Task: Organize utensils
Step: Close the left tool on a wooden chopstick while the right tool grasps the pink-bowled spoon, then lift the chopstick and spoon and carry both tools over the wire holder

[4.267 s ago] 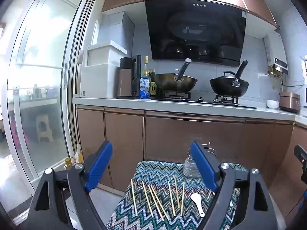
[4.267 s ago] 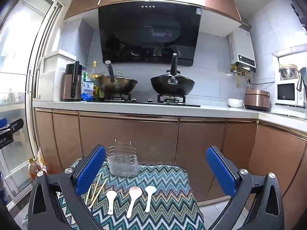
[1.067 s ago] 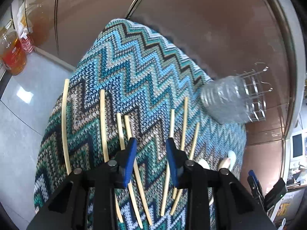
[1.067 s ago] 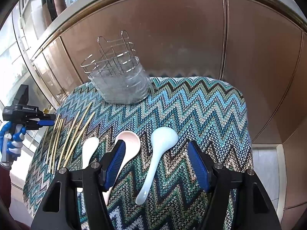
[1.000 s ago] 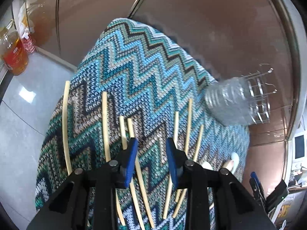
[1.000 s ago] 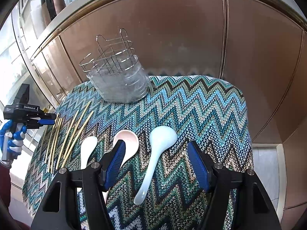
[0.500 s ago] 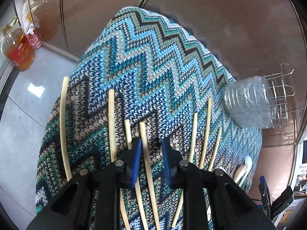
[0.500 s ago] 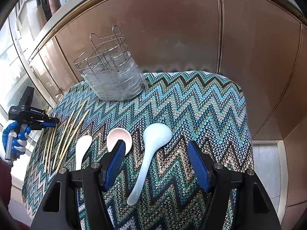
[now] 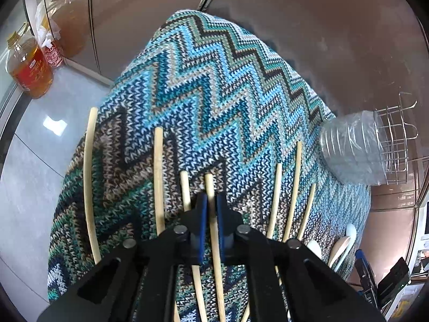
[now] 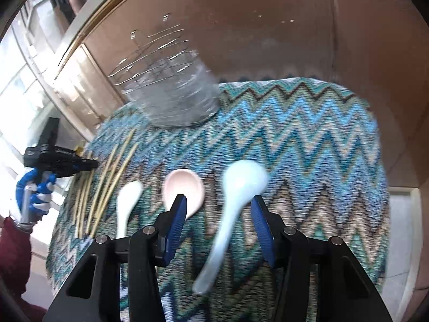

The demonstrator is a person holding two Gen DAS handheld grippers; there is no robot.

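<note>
Several pale chopsticks (image 9: 158,177) lie in a row on a zigzag-patterned cloth (image 9: 214,86). My left gripper (image 9: 210,201) is shut on one chopstick (image 9: 211,214) near the middle of the row. My right gripper (image 10: 218,204) is open, its jaws either side of the handle of a white spoon (image 10: 236,187). A pink spoon (image 10: 183,185) and a second white spoon (image 10: 127,201) lie to its left. A clear utensil holder with a wire rack (image 10: 171,96) stands at the back of the cloth and shows in the left wrist view (image 9: 367,147).
Brown cabinet doors (image 10: 268,26) rise right behind the cloth-covered table. Two oil bottles (image 9: 29,67) stand on the tiled floor at the left. The cloth's edges drop off on the left and right sides.
My left gripper has closed onto one chopstick. My right gripper has dropped lower and forward over the white spoon and narrowed around its handle; that view is blurred by motion.
</note>
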